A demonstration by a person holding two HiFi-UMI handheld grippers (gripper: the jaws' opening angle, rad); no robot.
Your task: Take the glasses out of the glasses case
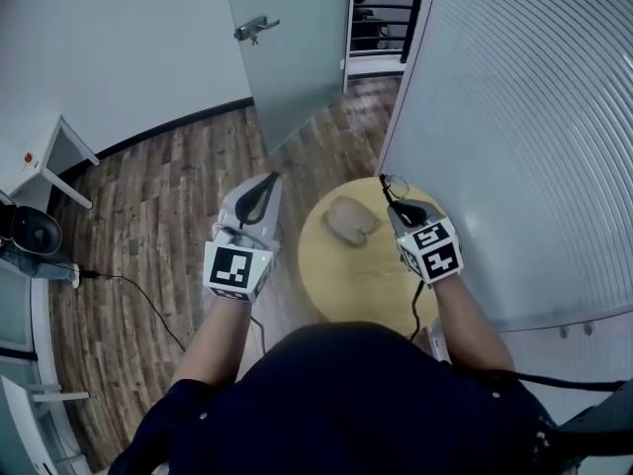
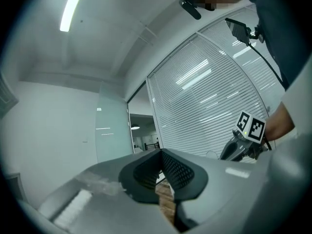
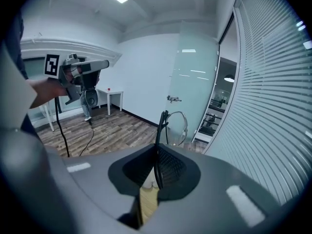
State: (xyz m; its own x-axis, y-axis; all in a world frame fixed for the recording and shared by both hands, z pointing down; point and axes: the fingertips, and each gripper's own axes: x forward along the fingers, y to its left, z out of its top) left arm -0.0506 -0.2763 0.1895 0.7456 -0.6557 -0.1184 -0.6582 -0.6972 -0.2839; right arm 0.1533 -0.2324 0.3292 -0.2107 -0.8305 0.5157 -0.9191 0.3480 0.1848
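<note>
A beige glasses case (image 1: 351, 221) lies on the round wooden table (image 1: 331, 285), near its far side. My right gripper (image 1: 389, 204) hovers to the right of the case, shut on the thin-framed glasses (image 1: 395, 186). In the right gripper view the dark temple arm runs up between the jaws of the right gripper (image 3: 157, 150), and a clear lens of the glasses (image 3: 177, 127) stands above them. My left gripper (image 1: 271, 179) hangs over the table's left edge, apart from the case, shut with nothing in it. The case is hidden in both gripper views.
A glass wall with white blinds (image 1: 514, 117) runs close along the table's right side. A grey door with a lever handle (image 1: 257, 28) stands open beyond. On the wooden floor to the left are a white desk (image 1: 40, 156) and a black cable (image 1: 138, 295).
</note>
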